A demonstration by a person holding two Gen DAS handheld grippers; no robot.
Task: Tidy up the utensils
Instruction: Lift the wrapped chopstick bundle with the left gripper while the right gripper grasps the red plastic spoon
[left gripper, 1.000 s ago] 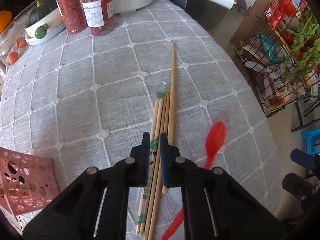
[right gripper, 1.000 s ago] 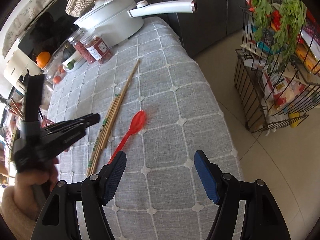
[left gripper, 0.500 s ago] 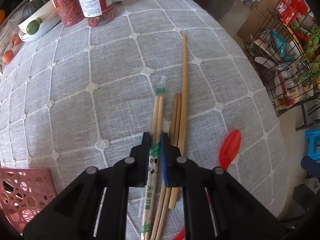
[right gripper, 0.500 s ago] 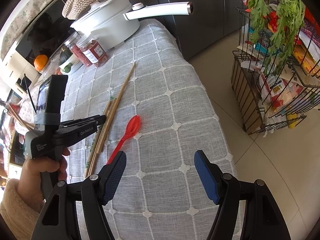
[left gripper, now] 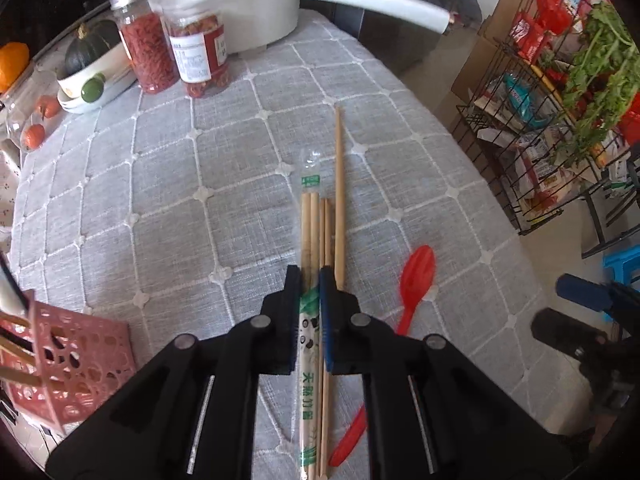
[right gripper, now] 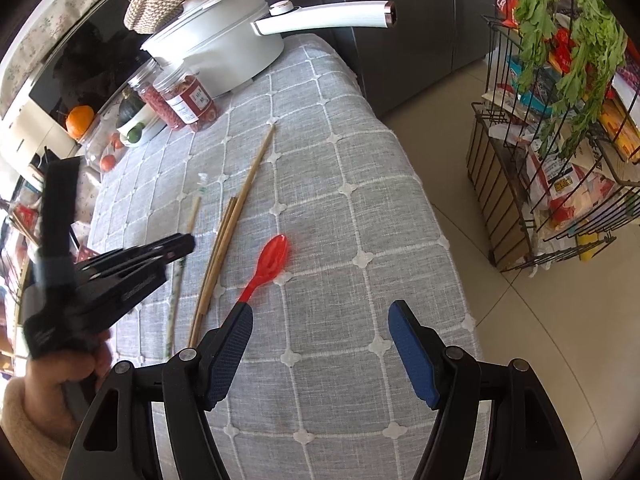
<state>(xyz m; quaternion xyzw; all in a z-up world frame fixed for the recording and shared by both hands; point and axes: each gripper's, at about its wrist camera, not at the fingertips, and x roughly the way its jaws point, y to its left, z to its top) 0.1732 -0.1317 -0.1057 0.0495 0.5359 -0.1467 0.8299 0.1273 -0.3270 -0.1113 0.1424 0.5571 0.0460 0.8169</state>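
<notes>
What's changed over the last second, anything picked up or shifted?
The left gripper, shut on the plastic-wrapped bamboo chopsticks throughout, has pulled them sideways, clear of the bare wooden chopsticks. Red plastic spoon and open right gripper stayed put.

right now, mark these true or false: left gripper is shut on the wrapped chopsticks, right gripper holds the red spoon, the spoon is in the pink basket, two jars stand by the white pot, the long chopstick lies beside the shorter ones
1. Left gripper is shut on the wrapped chopsticks. True.
2. Right gripper holds the red spoon. False: its jaws stand open and empty; the spoon lies on the tablecloth.
3. The spoon is in the pink basket. False: it lies on the cloth, to the right of the chopsticks.
4. Two jars stand by the white pot. True.
5. The long chopstick lies beside the shorter bare pair. True.
</notes>
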